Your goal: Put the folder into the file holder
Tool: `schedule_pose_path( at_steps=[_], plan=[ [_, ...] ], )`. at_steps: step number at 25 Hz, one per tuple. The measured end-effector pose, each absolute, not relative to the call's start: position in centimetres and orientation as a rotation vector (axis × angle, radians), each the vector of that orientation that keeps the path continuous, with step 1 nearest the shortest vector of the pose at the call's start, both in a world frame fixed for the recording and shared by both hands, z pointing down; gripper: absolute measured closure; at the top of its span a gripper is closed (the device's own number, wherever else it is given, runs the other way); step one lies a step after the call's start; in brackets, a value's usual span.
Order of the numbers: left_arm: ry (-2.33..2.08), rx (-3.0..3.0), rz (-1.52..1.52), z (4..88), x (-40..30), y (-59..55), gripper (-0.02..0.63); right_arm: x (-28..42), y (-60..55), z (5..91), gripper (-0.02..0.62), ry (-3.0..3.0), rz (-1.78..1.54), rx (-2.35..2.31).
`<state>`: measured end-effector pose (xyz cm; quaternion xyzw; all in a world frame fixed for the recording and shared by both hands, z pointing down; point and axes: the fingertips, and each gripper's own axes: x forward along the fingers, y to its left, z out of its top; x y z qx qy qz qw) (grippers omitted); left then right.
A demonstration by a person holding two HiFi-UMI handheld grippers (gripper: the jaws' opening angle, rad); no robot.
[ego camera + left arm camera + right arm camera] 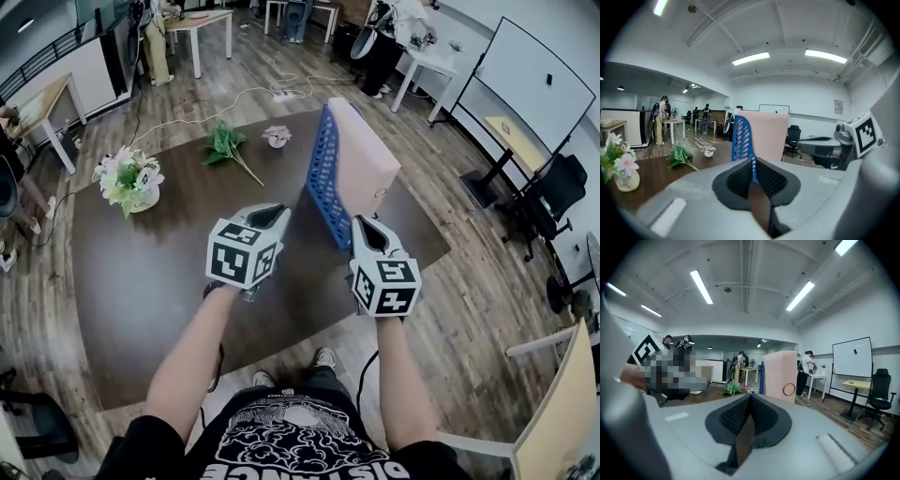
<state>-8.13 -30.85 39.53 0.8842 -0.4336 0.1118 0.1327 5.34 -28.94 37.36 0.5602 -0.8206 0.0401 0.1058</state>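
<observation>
A pink folder [363,161] stands upright inside the blue perforated file holder [324,178] on the dark brown table [150,272], toward its far right. Both grippers hover on the near side of the holder, apart from it. My left gripper [272,214] sits to the holder's left with its jaws together and nothing between them. My right gripper [367,228] is at the holder's near end, shut and empty too. In the left gripper view the holder [742,138] and folder [769,133] rise just past the closed pads [740,178]. The right gripper view shows the folder [780,373] ahead.
A vase of white and pink flowers [128,183] stands at the table's left. A green leafy sprig [225,145] and a small white pot [277,137] lie at the far edge. A whiteboard [530,84] and office chair [548,192] stand to the right; people are at the far tables.
</observation>
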Motion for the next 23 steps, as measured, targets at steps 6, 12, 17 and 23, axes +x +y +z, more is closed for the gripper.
schedule_pose_path(
  at_steps=[6,12,17,23],
  plan=[
    [-1.294,2.574,0.326,38.6,-9.5,-30.4,0.600,5.0,-28.4,36.4,0.597,-2.443,0.117,1.645],
    [-1.311,2.566,0.333,38.6,-10.6,-30.4,0.600,4.8,-28.2,36.7,0.597,-2.449,0.130,1.653],
    [-1.309,2.567,0.342,38.4,-10.1,-30.4,0.600,5.4,-28.1,36.4,0.597,-2.451,0.132,1.665],
    [-1.298,2.566,0.353,38.5,-9.6,-30.2,0.600,5.9,-27.9,36.2,0.597,-2.451,0.135,1.671]
  ],
)
